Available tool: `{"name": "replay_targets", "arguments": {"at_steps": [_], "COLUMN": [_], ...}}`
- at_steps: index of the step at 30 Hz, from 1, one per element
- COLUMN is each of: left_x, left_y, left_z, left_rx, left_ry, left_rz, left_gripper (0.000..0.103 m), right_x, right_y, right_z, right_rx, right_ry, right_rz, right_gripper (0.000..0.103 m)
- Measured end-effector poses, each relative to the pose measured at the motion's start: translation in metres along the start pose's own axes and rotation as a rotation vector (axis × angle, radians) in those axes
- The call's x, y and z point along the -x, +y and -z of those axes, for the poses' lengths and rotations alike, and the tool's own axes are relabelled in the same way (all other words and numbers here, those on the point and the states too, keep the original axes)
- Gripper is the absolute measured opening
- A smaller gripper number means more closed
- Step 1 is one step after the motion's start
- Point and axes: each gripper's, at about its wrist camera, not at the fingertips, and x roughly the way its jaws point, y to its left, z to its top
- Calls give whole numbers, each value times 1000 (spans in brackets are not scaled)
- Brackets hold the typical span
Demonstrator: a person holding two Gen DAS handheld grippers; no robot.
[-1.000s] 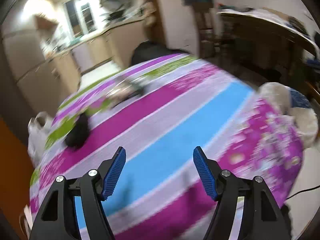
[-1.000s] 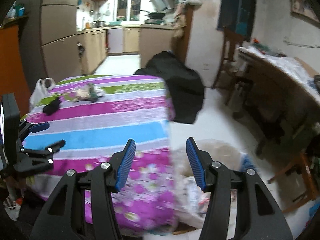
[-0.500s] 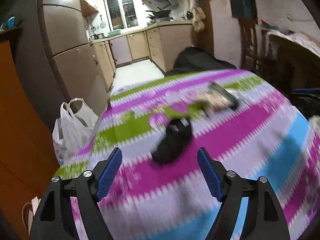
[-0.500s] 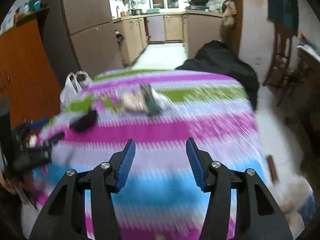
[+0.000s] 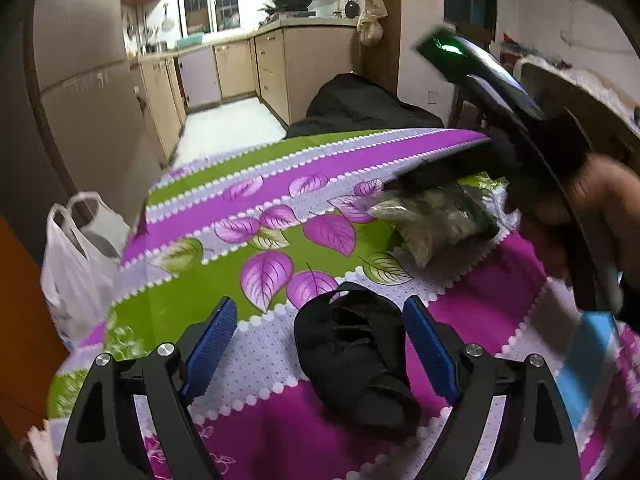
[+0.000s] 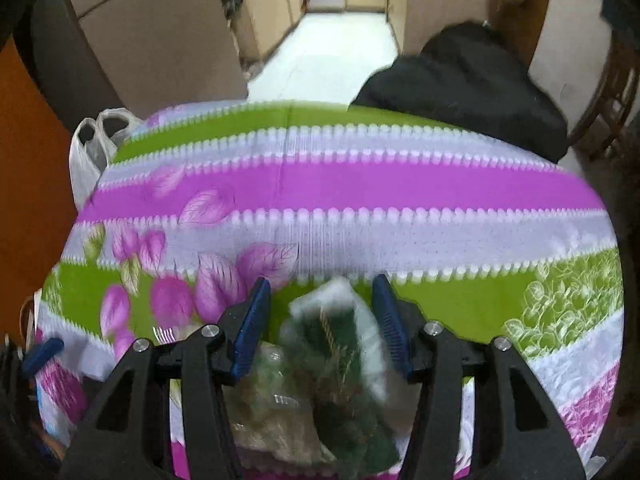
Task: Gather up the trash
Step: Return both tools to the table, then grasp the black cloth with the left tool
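Note:
A crumpled black bag lies on the striped floral tablecloth. My left gripper is open with the black bag between its blue pads, apart from them. A heap of clear and green plastic wrappers lies further right. In the right wrist view the same wrappers sit between the open fingers of my right gripper, blurred. The right gripper's body shows over the wrappers in the left wrist view.
A white plastic carrier bag hangs open at the table's left edge, also in the right wrist view. A black heap lies on the floor beyond the table. Kitchen cabinets and an orange cupboard stand around.
Both grippers have moved forward across the table. The black bag now lies between the left fingers and the wrappers between the right fingers. Both stay open.

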Motion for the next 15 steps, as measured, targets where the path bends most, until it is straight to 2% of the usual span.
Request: {"name": "replay_targets", "arguments": {"at_steps": [3,5,8,9,12,15], "left_x": [8,16,35,42,68,94], "left_y": [7,9,12,12,15,13], "left_z": [9,21,44,51,72,85], "left_rx": [20,17,8,5,17,19], "left_ry": [-1,-6,-21,-27,-59,-118], "left_rz": [45,51,51,45,45,60], "left_gripper": [83,83,83,83,83,83], "right_x": [36,83,166,190,229,235], "right_y": [-3,-12,-32,-40,-55,-62], "right_z": [49,88,151,174,229,275], "right_rx": [50,63,45,32,-9,-65], "right_ry": [91,16,-158,-207,-271,-274], "right_rz": [-78,-83,-55,-29,17,53], "right_gripper": [52,52,65,66,68,68]}}
